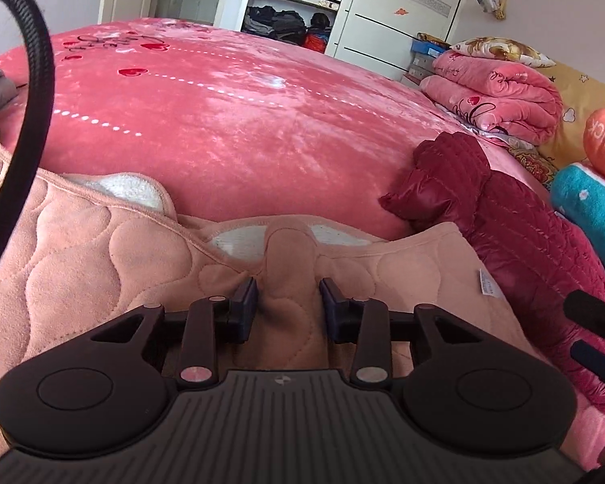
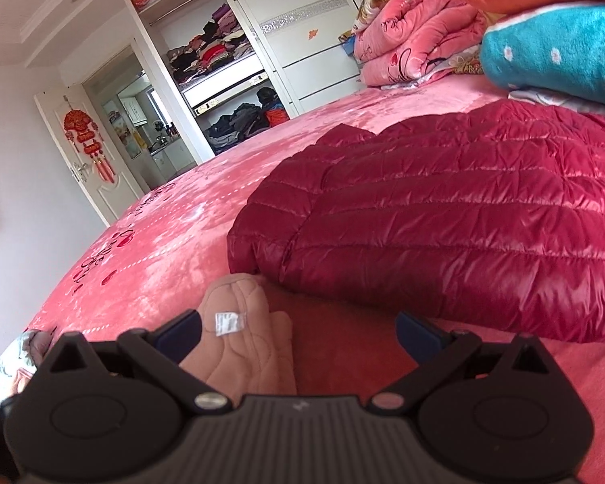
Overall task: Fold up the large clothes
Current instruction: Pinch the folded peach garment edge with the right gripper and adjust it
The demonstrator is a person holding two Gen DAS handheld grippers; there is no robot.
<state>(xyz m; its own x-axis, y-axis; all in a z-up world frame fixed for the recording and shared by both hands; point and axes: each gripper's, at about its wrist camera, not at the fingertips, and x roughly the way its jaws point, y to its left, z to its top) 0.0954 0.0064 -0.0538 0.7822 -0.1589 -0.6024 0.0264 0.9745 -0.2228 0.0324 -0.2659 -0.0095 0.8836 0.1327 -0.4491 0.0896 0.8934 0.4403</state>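
A peach quilted garment (image 1: 101,250) with white fleece lining lies on the pink bed (image 1: 230,121). My left gripper (image 1: 288,298) pinches a raised fold of it between its blue pads (image 1: 246,302). In the right wrist view a corner of the same garment (image 2: 242,343) with a white label sits between the wide-apart fingers of my right gripper (image 2: 298,330), which is open and grips nothing. A dark red puffer jacket (image 2: 443,234) lies just beyond; it also shows in the left wrist view (image 1: 484,218).
Folded pink blankets (image 1: 500,97) and a teal and an orange cushion (image 1: 593,201) are stacked at the bed's right side. An open wardrobe (image 2: 222,64) and a door (image 2: 97,153) stand beyond the bed. A black cable (image 1: 40,80) hangs at left.
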